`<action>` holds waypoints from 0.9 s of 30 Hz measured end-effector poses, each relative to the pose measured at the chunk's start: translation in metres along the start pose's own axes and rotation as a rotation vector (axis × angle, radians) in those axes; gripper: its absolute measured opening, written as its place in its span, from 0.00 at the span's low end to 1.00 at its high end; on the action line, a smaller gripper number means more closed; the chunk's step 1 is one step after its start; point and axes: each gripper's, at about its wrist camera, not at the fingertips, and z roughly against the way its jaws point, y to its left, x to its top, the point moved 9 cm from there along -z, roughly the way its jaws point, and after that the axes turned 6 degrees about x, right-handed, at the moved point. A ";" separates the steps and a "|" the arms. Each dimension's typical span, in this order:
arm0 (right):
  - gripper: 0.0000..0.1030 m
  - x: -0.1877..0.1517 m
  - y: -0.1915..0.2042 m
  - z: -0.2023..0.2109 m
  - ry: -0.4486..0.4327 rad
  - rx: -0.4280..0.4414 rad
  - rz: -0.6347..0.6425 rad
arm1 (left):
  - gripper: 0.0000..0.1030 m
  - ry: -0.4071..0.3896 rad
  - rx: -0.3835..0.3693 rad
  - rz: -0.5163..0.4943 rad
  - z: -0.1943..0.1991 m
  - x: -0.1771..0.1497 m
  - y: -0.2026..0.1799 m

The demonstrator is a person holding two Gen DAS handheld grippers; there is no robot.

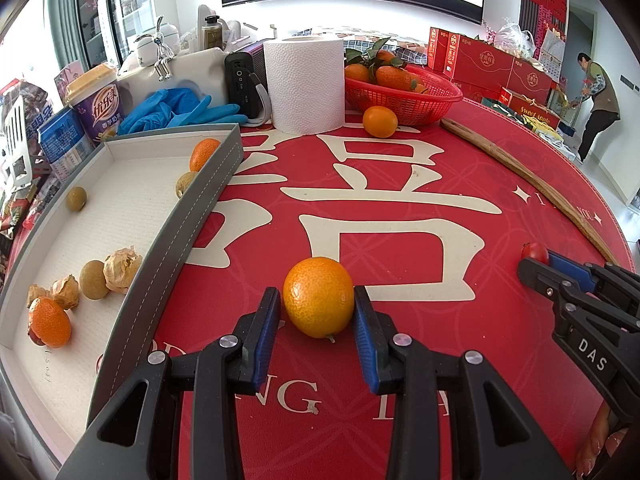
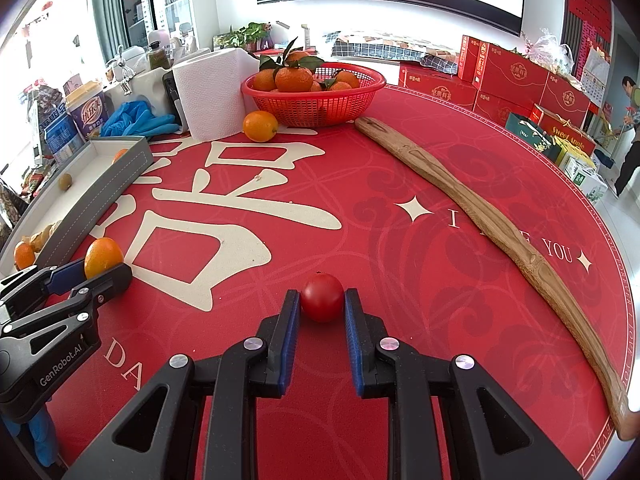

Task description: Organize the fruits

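Nearest us, the left gripper [image 1: 316,300] has its blue-padded jaws closed against both sides of the round orange kumquat [image 1: 319,297], which sits on the red printed tablecloth [image 1: 400,240], so we count it as gripped. To its left lies the grey-walled tray with a white liner [image 1: 192,216], already holding small oranges, brownish longans and papery husked berries. Moving right, the right gripper [image 2: 322,300] pinches the small glossy red tomato [image 2: 322,297] between its pads, also down on the cloth. Further right runs a long curved wooden stick [image 2: 480,216], well apart from both grippers. We judge the risks to be these: each fruit is smooth and round and could squirt out of the pads if we squeeze off-centre, and the soft tomato could bruise or split under too much pressure. Lifting the kumquat low could clip the tray wall.
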 end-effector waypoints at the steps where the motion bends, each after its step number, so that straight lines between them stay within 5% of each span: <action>1: 0.22 0.000 0.000 0.000 0.000 -0.001 0.001 | 0.38 0.000 0.000 0.000 0.000 0.000 0.000; 22: 0.22 -0.001 -0.001 0.000 0.001 0.004 0.001 | 0.35 0.000 -0.004 0.005 0.000 0.000 0.000; 27: 0.22 -0.003 0.000 0.002 0.030 0.065 -0.030 | 0.35 0.011 -0.011 0.015 0.002 -0.002 0.002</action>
